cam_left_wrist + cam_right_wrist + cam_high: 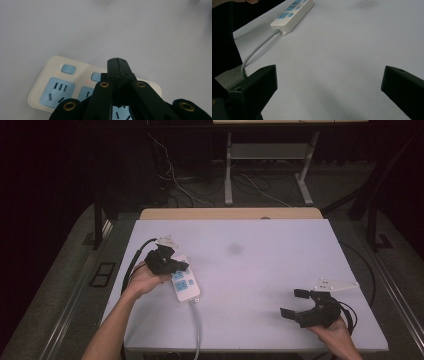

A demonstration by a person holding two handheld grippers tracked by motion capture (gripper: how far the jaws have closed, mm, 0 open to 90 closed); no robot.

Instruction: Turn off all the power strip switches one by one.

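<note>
Simply white power strip [184, 284], blue sockets.

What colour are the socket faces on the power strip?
Light blue, set in a white power strip body; clearest in the left gripper view.

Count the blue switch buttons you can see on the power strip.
2 on the power strip: one at its far corner, one partly behind the left hand-held gripper; more may be hidden.

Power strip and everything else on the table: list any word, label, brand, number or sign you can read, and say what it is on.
None can be read.
The power strip bears no print that can be made out: blue socket faces, blue buttons and small red dots, no lettering.
The left gripper and right gripper show no markings.
The table is plain white.
</note>
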